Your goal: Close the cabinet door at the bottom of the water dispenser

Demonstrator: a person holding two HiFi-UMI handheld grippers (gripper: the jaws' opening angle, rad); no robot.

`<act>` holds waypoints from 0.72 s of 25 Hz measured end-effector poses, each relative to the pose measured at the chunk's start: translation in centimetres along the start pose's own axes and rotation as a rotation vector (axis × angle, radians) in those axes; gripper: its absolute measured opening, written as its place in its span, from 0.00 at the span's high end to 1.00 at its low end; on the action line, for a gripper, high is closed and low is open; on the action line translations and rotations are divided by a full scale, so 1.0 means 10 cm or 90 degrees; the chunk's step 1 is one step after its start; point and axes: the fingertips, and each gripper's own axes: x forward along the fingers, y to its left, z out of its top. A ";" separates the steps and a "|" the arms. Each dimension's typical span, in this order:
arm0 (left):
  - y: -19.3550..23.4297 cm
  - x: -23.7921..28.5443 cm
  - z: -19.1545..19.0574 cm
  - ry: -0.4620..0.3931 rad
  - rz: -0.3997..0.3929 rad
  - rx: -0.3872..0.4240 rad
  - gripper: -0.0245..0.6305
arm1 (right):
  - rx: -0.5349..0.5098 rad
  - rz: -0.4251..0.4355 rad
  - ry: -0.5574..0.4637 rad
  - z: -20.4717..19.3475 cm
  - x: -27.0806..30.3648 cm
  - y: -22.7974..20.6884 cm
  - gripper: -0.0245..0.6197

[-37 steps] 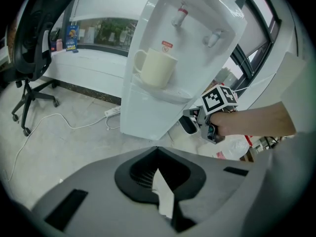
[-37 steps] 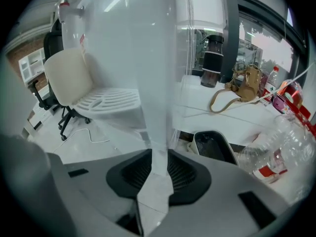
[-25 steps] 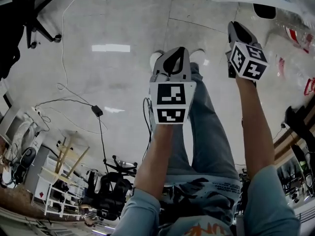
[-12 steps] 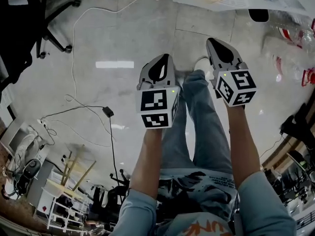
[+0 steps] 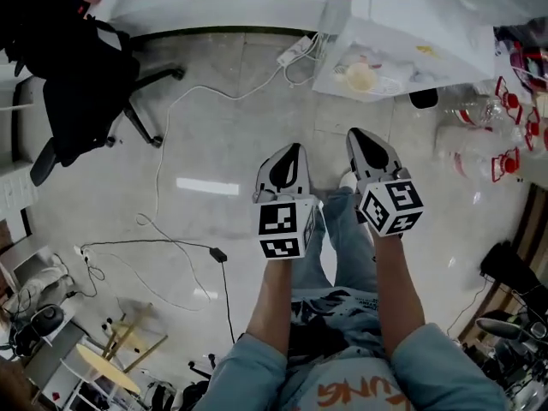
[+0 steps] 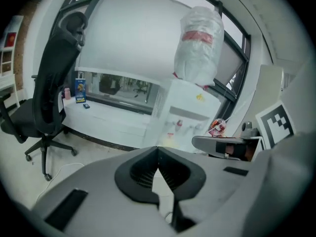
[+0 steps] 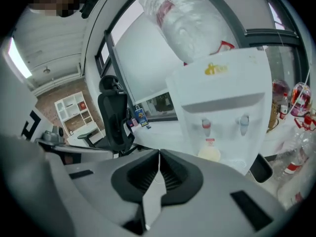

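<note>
Readable text: one item only. The light shirt [image 5: 342,375] on the person carries large orange capitals [image 5: 360,393], cut off by the frame edge; "UN" is legible, the next letter is not.

Not legible:
- yellow emblem [image 7: 216,69] and small red-white tap label [image 7: 210,142] on the white water dispenser [image 7: 232,117]
- red band [image 7: 167,7] on the clear inverted bottle [image 7: 190,21]
- blue carton [image 7: 140,116] on the sill

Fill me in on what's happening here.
A person stands holding a gripper in each hand. The left gripper and right gripper are both shut and empty. They point towards the white water dispenser ahead and touch nothing. Its bottom cabinet door shows in no view, so I can't tell whether it is closed.
</note>
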 end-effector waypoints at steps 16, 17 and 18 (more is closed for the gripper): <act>-0.21 -1.26 2.36 -0.284 0.033 0.108 0.95 | -0.131 0.014 -0.226 2.28 -0.81 0.97 0.91; -0.27 -1.31 2.47 -0.298 0.028 0.122 0.95 | -0.132 0.016 -0.243 2.40 -0.87 0.99 0.91; -0.32 -1.35 2.58 -0.311 0.023 0.135 0.95 | -0.137 0.017 -0.258 2.51 -0.92 1.01 0.91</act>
